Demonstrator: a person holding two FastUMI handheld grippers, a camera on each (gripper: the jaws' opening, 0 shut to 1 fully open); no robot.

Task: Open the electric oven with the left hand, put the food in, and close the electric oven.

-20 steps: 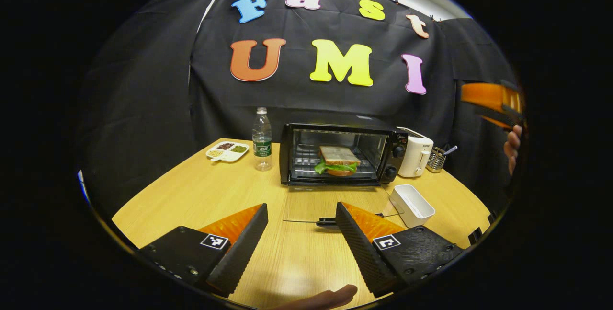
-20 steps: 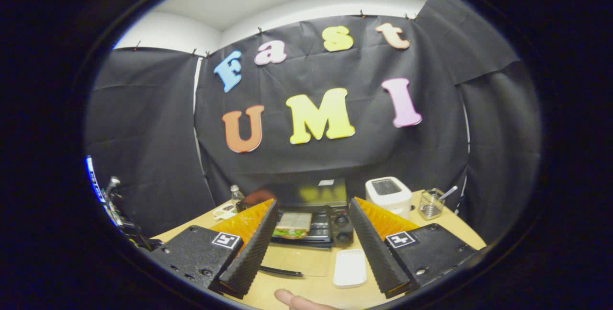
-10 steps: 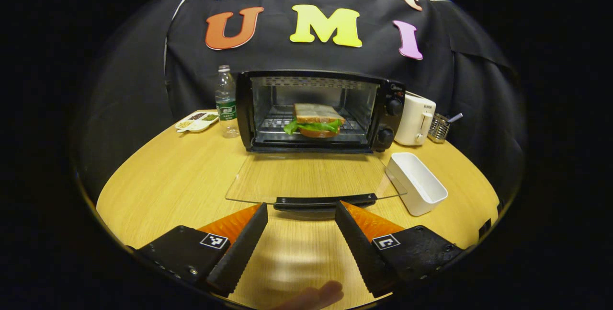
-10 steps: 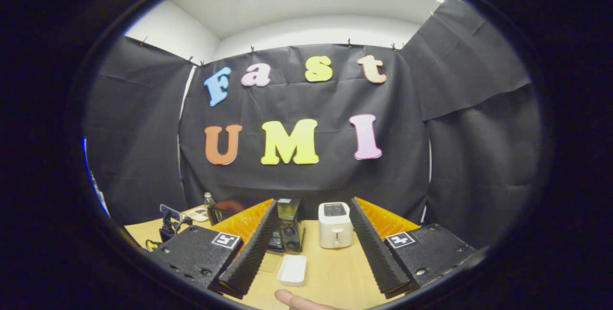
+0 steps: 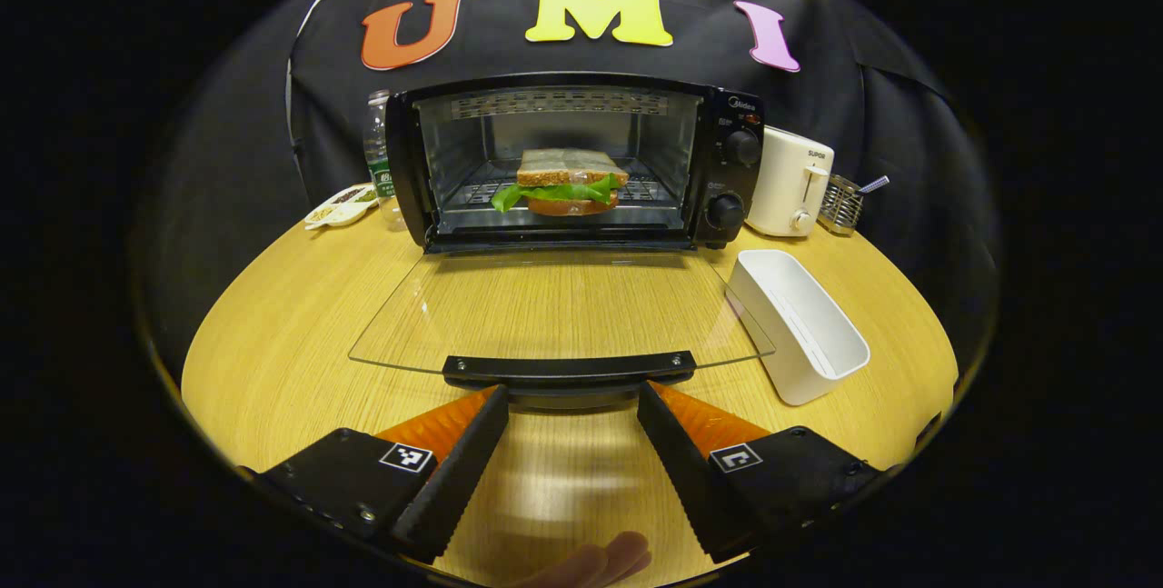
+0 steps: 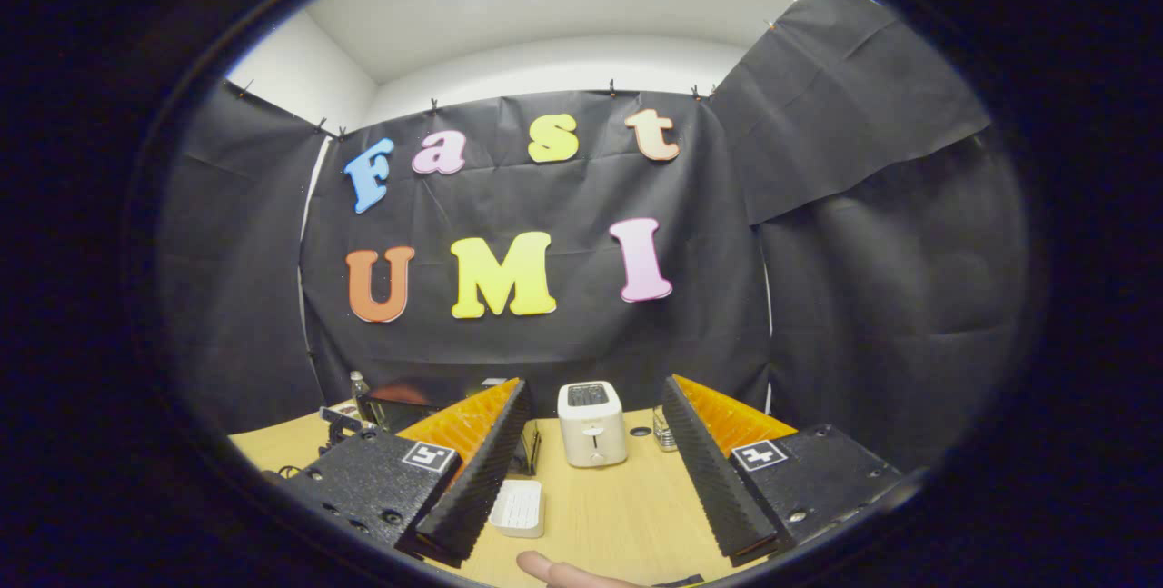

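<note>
Glass is what I am worrying about, because the oven door [image 5: 559, 306] is lying flat open over the wooden table [image 5: 273, 333]. The sandwich [image 5: 563, 181] is already sitting on the rack inside the oven [image 5: 572, 161], so I think closing the door is the only job left.

I am holding my left gripper [image 5: 571, 402] low, just in front of the black door handle [image 5: 570, 370]. Its fingers are wide apart and are holding nothing. I cannot tell if they are touching the handle.

If I am pushing up on one end only, the door may twist or slip off my fingers and drop back down with a bang. If I am shoving forward too hard, the whole oven may slide toward the toaster [image 5: 789, 183]. The white box [image 5: 800, 326] is sitting just beside the door's right edge, so a sideways bump could knock it.

My right gripper [image 6: 595, 456] is up high with its fingers apart, pointing at the toaster.
</note>
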